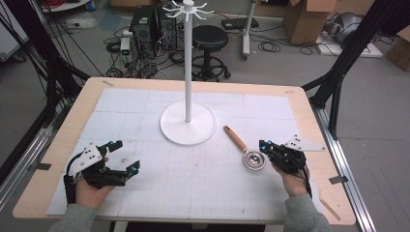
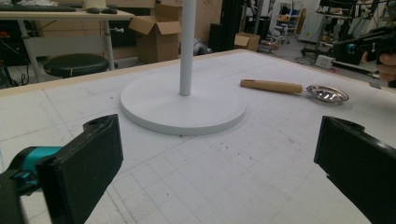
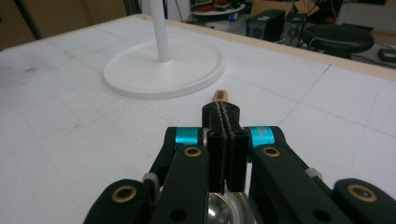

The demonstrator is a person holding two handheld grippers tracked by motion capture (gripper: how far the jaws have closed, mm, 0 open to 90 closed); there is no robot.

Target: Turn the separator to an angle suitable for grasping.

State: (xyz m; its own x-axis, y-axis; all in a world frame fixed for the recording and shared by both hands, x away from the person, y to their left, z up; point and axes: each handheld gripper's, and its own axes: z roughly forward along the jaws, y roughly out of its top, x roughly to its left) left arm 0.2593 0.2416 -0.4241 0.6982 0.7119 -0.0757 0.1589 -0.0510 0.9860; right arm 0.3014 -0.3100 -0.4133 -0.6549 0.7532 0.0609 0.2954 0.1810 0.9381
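Black jaws of the right gripper [image 3: 223,154] are pressed together, empty, just above the strainer's [image 1: 253,160] steel bowl, its wooden handle pointing ahead toward the white stand [image 1: 188,121]. Left gripper [image 1: 123,157] waits wide open, empty.

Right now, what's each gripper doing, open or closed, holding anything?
Left gripper: open, jaws wide apart, holding nothing.
Right gripper: closed, jaws pressed together just above the strainer bowl; whether it grips the rim cannot be told.
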